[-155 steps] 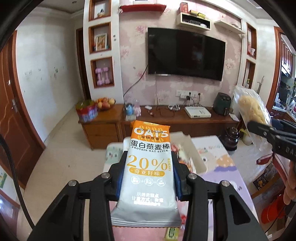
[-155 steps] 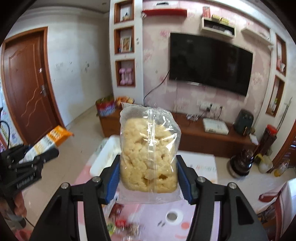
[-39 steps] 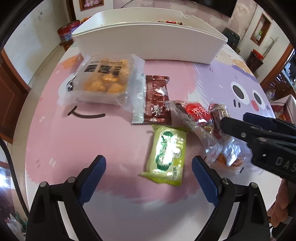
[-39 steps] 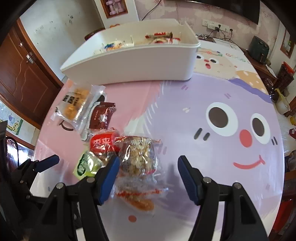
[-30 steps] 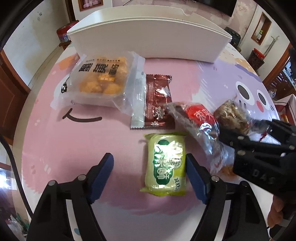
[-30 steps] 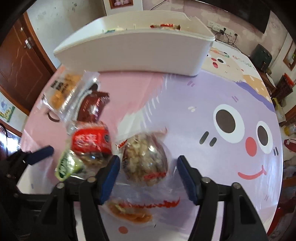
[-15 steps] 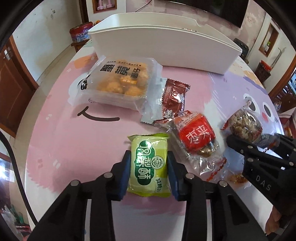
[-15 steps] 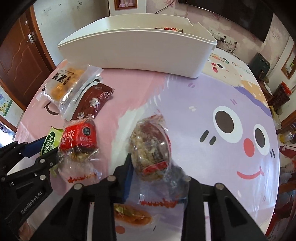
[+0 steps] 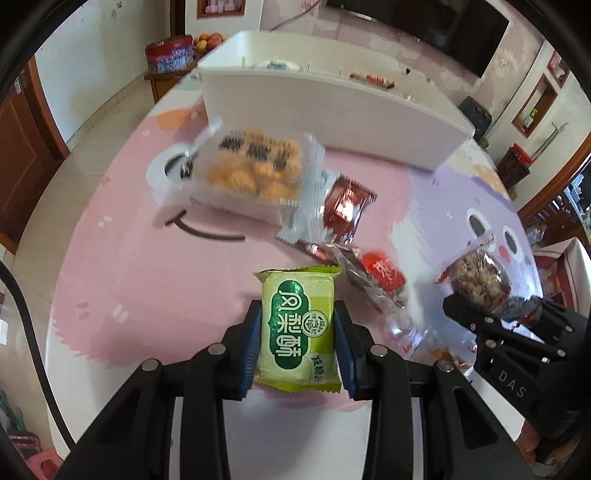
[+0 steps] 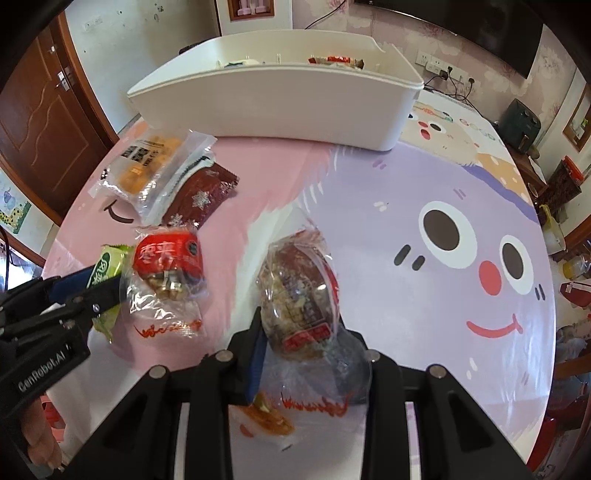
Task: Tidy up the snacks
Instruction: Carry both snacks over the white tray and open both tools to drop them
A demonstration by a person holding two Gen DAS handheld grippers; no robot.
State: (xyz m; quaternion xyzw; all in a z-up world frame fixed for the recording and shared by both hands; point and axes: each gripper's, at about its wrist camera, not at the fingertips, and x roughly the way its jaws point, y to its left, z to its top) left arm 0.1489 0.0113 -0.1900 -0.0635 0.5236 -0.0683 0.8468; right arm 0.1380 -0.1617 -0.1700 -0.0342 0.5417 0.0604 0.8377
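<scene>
My left claw (image 9: 297, 345) is clamped on the green pastry packet (image 9: 297, 326), just above the surface (image 9: 147, 280); my right claw (image 10: 303, 345) pinches the clear nut-cake bag (image 10: 299, 288). Both look light, crumbly, with slippery film, so I'd grip mid-body, gently, heading for the white bin (image 10: 280, 107)

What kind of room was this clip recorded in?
Most likely a home living room: a wall-mounted TV over a low wooden cabinet with a fruit bowl, and a cartoon-print table holding snacks and a white bin.
</scene>
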